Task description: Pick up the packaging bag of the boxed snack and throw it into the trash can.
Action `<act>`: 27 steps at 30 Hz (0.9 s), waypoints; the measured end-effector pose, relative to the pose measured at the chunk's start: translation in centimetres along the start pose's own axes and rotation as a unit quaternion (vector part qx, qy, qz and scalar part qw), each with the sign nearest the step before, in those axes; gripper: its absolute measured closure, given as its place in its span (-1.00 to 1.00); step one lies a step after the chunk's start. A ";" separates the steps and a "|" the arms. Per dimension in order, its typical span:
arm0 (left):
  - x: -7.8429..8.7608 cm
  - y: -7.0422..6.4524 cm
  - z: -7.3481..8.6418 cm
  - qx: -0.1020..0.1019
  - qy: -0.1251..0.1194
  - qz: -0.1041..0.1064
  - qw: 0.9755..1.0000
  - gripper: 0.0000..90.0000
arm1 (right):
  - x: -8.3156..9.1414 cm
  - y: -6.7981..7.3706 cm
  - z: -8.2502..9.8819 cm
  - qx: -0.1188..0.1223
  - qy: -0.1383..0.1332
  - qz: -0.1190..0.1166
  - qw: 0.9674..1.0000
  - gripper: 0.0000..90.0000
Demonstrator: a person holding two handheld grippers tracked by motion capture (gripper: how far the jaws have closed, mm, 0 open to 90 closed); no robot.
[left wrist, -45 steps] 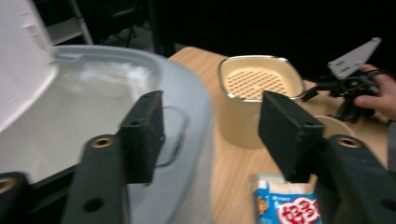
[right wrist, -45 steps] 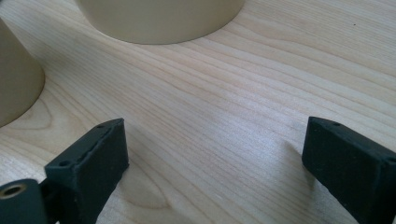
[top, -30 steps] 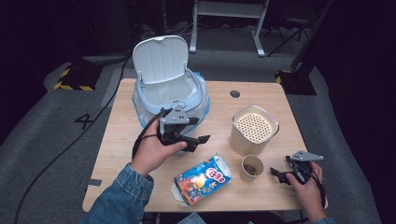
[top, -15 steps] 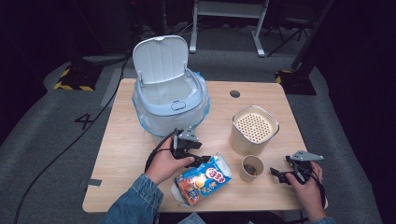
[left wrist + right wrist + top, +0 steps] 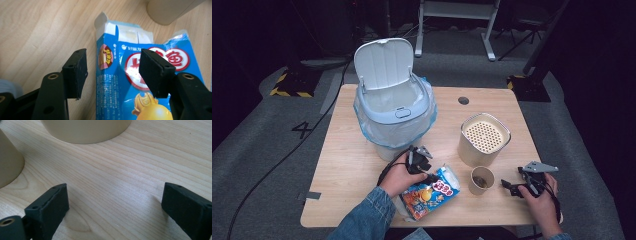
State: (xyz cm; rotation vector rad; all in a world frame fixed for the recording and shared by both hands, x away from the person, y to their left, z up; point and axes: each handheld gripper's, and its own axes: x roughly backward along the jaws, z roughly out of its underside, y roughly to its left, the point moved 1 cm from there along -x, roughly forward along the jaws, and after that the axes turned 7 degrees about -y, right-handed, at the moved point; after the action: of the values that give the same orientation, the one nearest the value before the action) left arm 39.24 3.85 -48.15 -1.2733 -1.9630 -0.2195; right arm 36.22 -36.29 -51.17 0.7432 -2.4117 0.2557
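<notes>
High view: we see left gripper (image 5: 428,175) low over snack box (image 5: 430,192), which lies flat near table's (image 5: 347,165) 6 o'clock edge. Bin (image 5: 394,107) at 12 o'clock of box, lid up. Paper cup (image 5: 482,179) at box's 3 o'clock; right gripper (image 5: 511,187) just beyond cup.

Left gripper view: jaws half open, have just been closing; box's torn end between them, pads (image 5: 78,71) not pressing.

Right gripper view: we see jaws wide apart, nothing held, bare wood beneath; canister (image 5: 86,130) at 12 o'clock.
</notes>
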 end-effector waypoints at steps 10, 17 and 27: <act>-0.9 0.1 0.1 -0.001 0.040 0.006 0.999 0.31 | 0.0 0.0 0.0 0.000 0.000 0.000 1.000 -0.83; -0.4 0.5 -0.2 -0.017 0.046 -0.013 0.999 0.84 | 0.0 0.0 0.0 0.000 0.000 0.000 1.000 -0.83; 2.9 -0.2 -1.1 -0.012 -0.033 0.020 0.999 0.96 | 0.0 0.0 0.0 0.000 0.000 0.001 1.000 -0.83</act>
State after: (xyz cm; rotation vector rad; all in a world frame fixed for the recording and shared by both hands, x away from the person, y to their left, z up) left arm 39.08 5.26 -45.35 -1.3503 -1.9931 -0.1834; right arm 36.22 -36.30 -51.18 0.7424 -2.4121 0.2573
